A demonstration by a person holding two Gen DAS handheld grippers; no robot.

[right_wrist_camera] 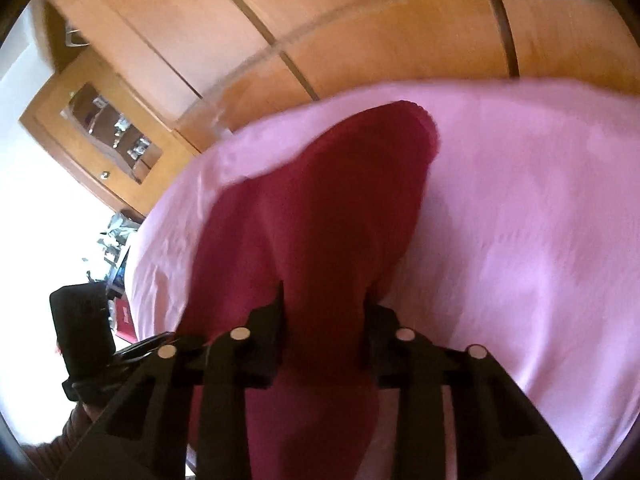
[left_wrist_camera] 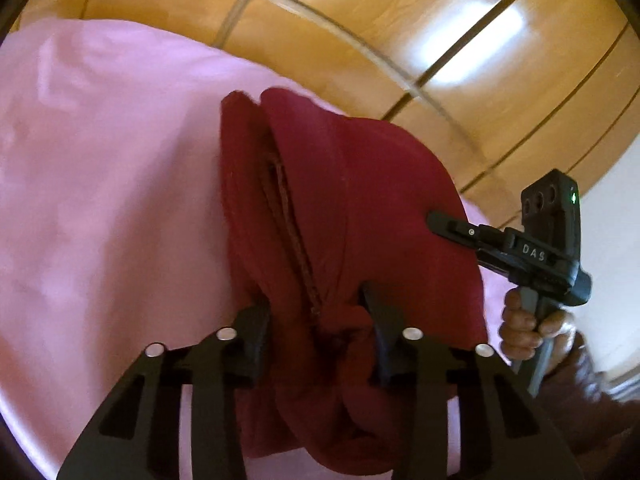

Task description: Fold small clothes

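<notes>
A dark red garment (left_wrist_camera: 360,208) hangs over the pink sheet (left_wrist_camera: 100,200). My left gripper (left_wrist_camera: 316,312) is shut on a bunched edge of it, with the cloth between the fingers. In the left wrist view my right gripper (left_wrist_camera: 436,220) grips the garment's right side, held by a hand. In the right wrist view my right gripper (right_wrist_camera: 324,304) is shut on the red garment (right_wrist_camera: 320,208), which stretches away over the pink sheet (right_wrist_camera: 520,220). The left gripper's body (right_wrist_camera: 80,328) shows at the left edge there.
A wooden wardrobe (left_wrist_camera: 400,20) with panel doors stands behind the bed. A small wooden cabinet with a glass door (right_wrist_camera: 108,128) and cluttered items (right_wrist_camera: 116,248) are at the left of the right wrist view.
</notes>
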